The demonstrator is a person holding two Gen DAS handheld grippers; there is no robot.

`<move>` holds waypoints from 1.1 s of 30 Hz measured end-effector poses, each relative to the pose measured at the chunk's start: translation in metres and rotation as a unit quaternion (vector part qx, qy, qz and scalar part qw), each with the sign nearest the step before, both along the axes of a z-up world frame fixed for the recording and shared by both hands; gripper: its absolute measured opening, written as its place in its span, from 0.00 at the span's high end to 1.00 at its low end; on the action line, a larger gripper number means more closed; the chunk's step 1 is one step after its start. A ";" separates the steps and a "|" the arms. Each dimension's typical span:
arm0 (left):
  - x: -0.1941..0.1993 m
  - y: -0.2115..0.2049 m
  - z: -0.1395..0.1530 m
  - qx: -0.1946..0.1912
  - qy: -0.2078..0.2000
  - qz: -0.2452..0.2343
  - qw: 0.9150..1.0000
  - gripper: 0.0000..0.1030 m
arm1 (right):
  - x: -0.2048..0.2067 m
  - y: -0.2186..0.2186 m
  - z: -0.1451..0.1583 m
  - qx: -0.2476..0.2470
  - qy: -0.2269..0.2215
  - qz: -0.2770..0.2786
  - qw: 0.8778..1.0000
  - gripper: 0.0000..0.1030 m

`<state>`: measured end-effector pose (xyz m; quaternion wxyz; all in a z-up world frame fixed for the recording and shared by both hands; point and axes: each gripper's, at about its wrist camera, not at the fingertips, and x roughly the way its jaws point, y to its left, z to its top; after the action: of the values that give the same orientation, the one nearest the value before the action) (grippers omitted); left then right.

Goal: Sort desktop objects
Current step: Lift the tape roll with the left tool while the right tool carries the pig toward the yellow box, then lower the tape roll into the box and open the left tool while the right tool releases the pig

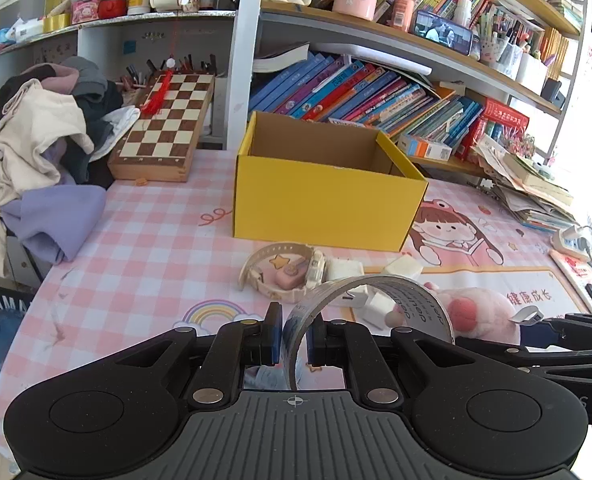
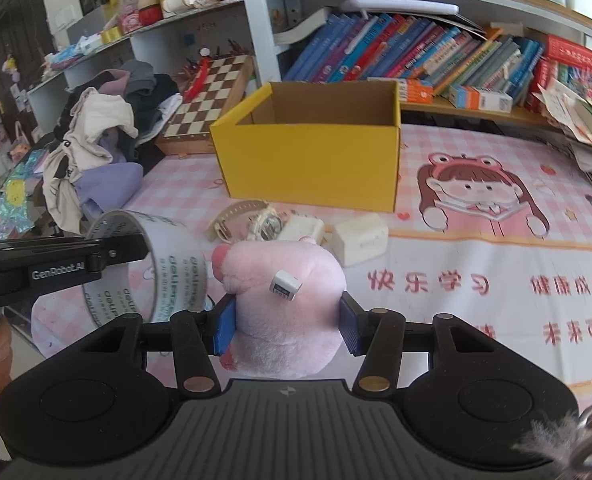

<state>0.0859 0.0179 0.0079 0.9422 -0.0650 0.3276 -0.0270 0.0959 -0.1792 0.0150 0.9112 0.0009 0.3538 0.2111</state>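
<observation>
**While both loads are held, the box is to be reached**

Left wrist view: the left gripper is nipped tight on the tape roll's wall; it should be carried level to the yellow box beyond.

Right wrist view: the right gripper, part-open, is squeezed on the pink plush toy above the desk; the watch should be cleared.

Both cameras ride my grippers, tilted down across the desk toward 12 o'clock, close above it. Each sees the yellow box ahead; my right view sits nearer.
</observation>
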 end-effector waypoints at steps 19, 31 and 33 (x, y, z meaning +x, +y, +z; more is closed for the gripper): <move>0.054 -0.016 0.026 0.009 -0.030 0.020 0.999 0.89 | 0.064 -0.011 0.046 0.016 -0.054 0.054 0.997 0.52; 0.094 -0.019 0.054 0.011 -0.049 0.030 0.998 0.89 | 0.115 -0.016 0.078 0.029 -0.085 0.084 0.992 0.52; 0.105 -0.018 0.059 0.007 -0.051 0.032 0.998 0.89 | 0.127 -0.017 0.085 0.033 -0.093 0.087 0.991 0.52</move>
<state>0.1909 -0.0004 0.0671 0.9586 -0.0670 0.2768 0.0027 0.2229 -0.1962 0.0995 0.9177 -0.0199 0.2592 0.3003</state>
